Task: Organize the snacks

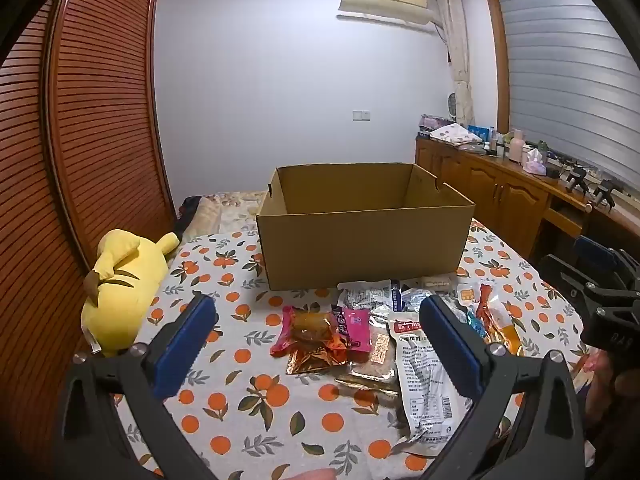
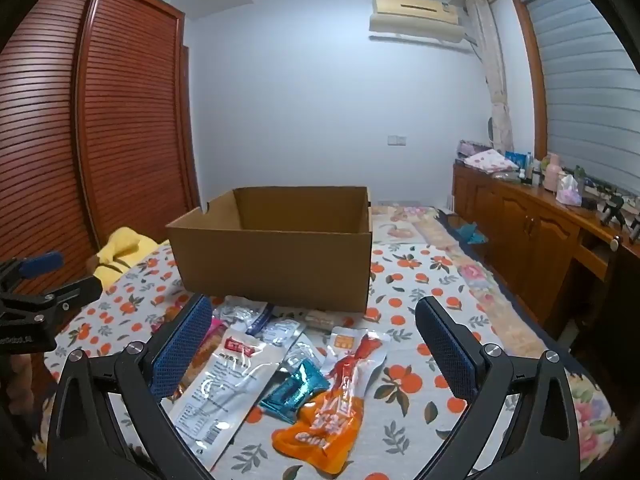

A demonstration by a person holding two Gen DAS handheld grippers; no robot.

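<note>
Snacks (image 2: 280, 376) are lying scattered on the orange-print bed cover (image 2: 416, 412) just before the cardboard box (image 2: 276, 264), the orange pouch (image 2: 328, 420) running lengthwise toward it; its visible inside is showing bare. Left gripper (image 1: 316, 344) and right gripper (image 2: 312, 348) are hovering spread wide, holding nothing.

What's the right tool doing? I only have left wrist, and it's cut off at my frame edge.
Observer: The right tool is wide open with nothing between its pads. It hangs over the snack pile, in front of the cardboard box.
Operator: Which snack is closest to it?
Observer: An orange pouch, flat on the cloth between the fingers. A teal foil packet, mostly hidden behind a finger in your view, lies at the pouch's left edge, between it and a white pouch.
</note>
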